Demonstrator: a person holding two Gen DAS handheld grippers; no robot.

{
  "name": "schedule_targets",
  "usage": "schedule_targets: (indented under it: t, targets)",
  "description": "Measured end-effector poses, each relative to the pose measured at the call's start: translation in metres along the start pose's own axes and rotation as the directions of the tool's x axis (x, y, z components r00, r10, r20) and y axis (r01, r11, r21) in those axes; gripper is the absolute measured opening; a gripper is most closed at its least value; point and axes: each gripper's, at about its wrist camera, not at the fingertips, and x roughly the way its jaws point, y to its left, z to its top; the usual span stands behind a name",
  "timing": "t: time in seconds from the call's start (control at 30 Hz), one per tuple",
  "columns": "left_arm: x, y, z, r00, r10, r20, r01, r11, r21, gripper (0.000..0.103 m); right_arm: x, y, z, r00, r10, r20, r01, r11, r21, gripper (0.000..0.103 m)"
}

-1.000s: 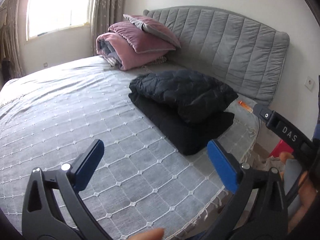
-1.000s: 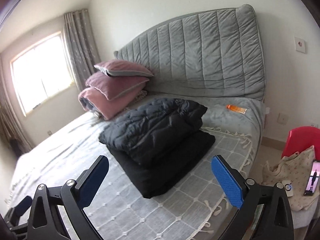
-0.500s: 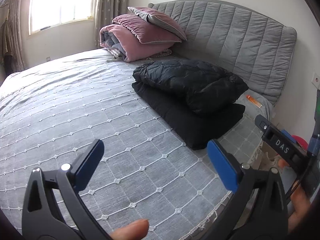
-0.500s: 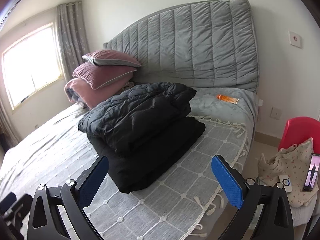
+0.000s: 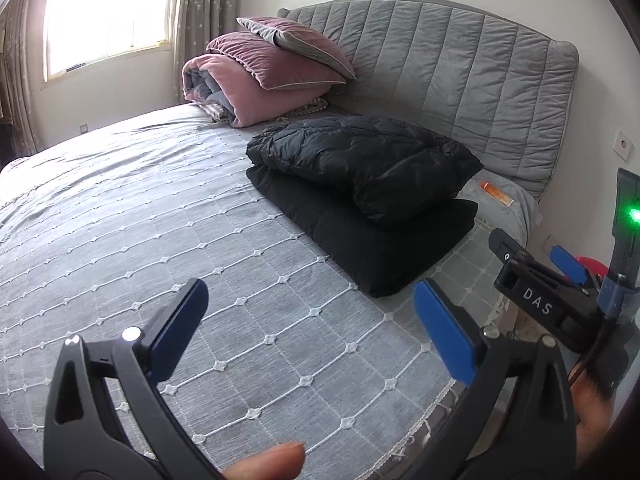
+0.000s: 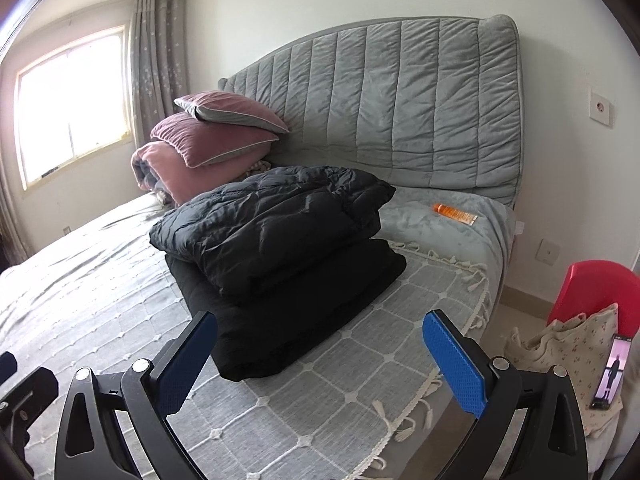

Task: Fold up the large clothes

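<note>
**Two folded garments stacked on the bed; both tools empty**

Left tool (image 5: 312, 320) and right tool (image 6: 320, 356): each has its blue pads spread wide apart, with nothing between them. Both hang above the near edge of the bed (image 5: 120, 208), clear of the cloth.

Task thing. A black puffer jacket (image 6: 276, 220), folded into a thick, rounded bundle, lies on top of a flatter black folded garment (image 6: 304, 320). In the right wrist view the stack sits at about 12 o'clock from the tool, near the bed's right side and short of the headboard (image 6: 400, 112).

Progress, as a judgement. Both pieces appear already folded and stacked, and no unfolded large garment shows on the bed. The work looks finished or nearly so. A small floral cloth (image 6: 568, 344) lies on a red chair (image 6: 592, 288) at 3 o'clock; whether it belongs to the task cannot be told.

Materials and shapes.
- Jacket: quilted, slightly glossy shell, puffy and creased; likely springy under pressure.
- Lower garment: matte, dense, slab-like with soft edges.
- Bedspread: grey weave with a white diamond grid of stitched knots and a tasselled fringe.
- Headboard: grey padded velvet in vertical channels.
- Pink pillows (image 5: 276, 64): velvet, stacked at 11 o'clock.
- Orange tube (image 6: 456, 214): lying beside the stack, apart from it.
</note>
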Motion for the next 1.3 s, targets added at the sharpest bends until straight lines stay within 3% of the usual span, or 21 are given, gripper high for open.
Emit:
schedule_targets:
  t: [1.3]
  targets:
    - [0.0040, -0.0054, -0.0024, 1.000, 0.010, -0.009, -0.010, 1.000, 0.010, 0.102, -0.0009, 0.0003, -0.0023, 1.000, -0.015, -0.005, 0.014, 1.000, -0.023, 0.103]
